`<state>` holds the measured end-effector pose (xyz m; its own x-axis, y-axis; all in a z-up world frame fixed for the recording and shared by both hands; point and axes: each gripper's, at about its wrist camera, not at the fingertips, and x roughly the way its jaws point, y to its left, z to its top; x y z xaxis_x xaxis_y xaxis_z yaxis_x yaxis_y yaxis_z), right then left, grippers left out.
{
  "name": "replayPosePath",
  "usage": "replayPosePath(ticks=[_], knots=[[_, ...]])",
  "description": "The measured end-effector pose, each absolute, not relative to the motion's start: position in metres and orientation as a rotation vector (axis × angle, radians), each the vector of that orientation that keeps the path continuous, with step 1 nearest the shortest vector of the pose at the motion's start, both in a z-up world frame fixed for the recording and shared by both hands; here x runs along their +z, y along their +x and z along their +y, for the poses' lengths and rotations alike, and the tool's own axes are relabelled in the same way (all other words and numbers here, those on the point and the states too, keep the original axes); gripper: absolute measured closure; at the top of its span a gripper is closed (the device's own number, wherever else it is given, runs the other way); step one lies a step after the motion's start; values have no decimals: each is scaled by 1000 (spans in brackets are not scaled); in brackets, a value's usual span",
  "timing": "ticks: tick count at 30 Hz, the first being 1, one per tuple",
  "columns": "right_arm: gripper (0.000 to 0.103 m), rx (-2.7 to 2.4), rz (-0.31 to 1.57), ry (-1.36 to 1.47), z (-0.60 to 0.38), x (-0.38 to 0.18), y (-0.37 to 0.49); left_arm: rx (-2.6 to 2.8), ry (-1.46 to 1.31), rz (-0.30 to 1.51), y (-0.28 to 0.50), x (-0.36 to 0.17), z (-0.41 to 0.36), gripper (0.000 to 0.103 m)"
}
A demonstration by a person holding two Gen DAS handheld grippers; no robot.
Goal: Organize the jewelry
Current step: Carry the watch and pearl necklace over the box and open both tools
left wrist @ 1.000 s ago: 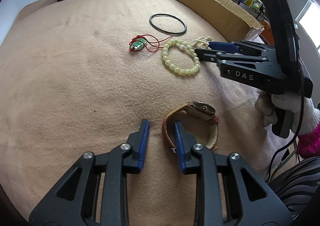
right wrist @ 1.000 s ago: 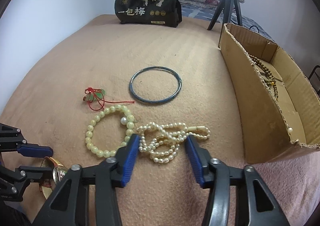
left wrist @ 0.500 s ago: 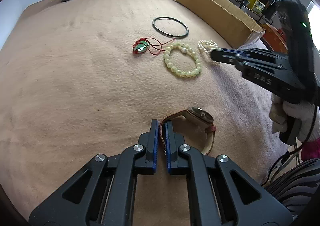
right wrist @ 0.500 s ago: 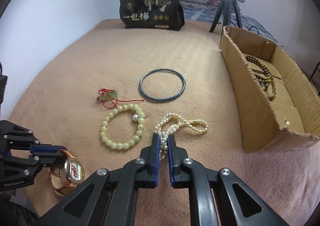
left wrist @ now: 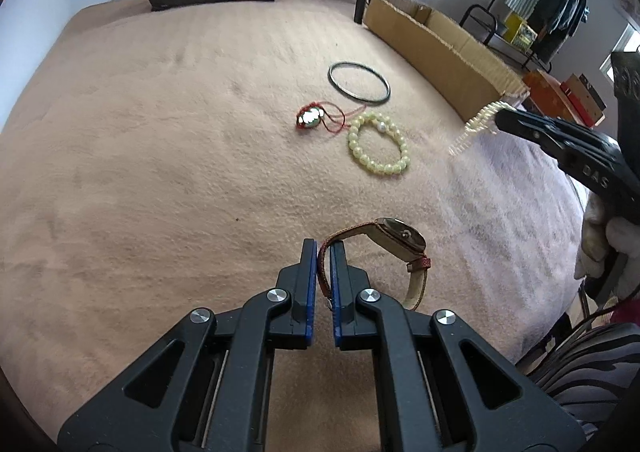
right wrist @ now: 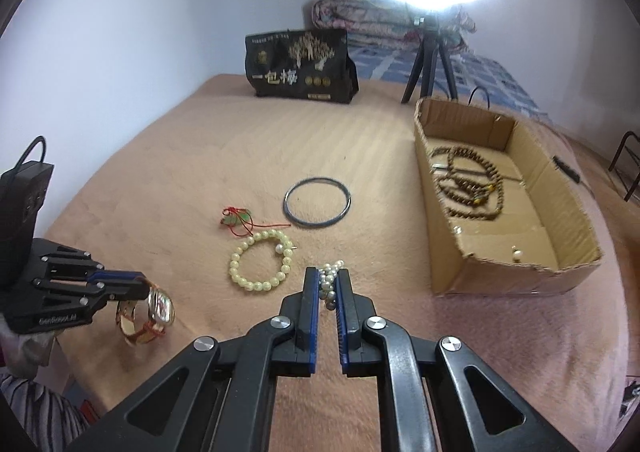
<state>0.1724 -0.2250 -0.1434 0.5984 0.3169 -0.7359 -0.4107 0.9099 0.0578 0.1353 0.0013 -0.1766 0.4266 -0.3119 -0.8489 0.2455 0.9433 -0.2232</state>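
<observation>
My left gripper (left wrist: 324, 252) is shut on the red-brown strap of a gold wristwatch (left wrist: 396, 238), which hangs just above the tan blanket; the watch (right wrist: 158, 306) also shows at the left of the right wrist view. My right gripper (right wrist: 328, 280) is shut on a white pearl necklace (right wrist: 330, 282), lifted off the blanket; its strand (left wrist: 476, 124) dangles from the right gripper's tip (left wrist: 504, 119). On the blanket lie a pale green bead bracelet (right wrist: 260, 262), a green pendant on red cord (right wrist: 236, 218) and a dark bangle (right wrist: 318, 202).
An open cardboard box (right wrist: 448, 272) at the right holds a brown bead necklace (right wrist: 472, 188) and a loose pearl. A black printed bag (right wrist: 300, 66) stands at the far edge, beside a tripod (right wrist: 430, 64) with a bright ring light. A gloved hand (left wrist: 604, 248) holds the right gripper.
Both grippers shut, the left on the watch strap and the right on the pearl necklace. Both have since risen, lifting the watch and the pearls off the blanket.
</observation>
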Motion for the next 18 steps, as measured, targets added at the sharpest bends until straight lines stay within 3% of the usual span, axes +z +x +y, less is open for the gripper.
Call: replayPosePath(ticks=[18], knots=[[98,370,726,-70,-269,-88,142,-371,-86,973,150,-132,-12,99]])
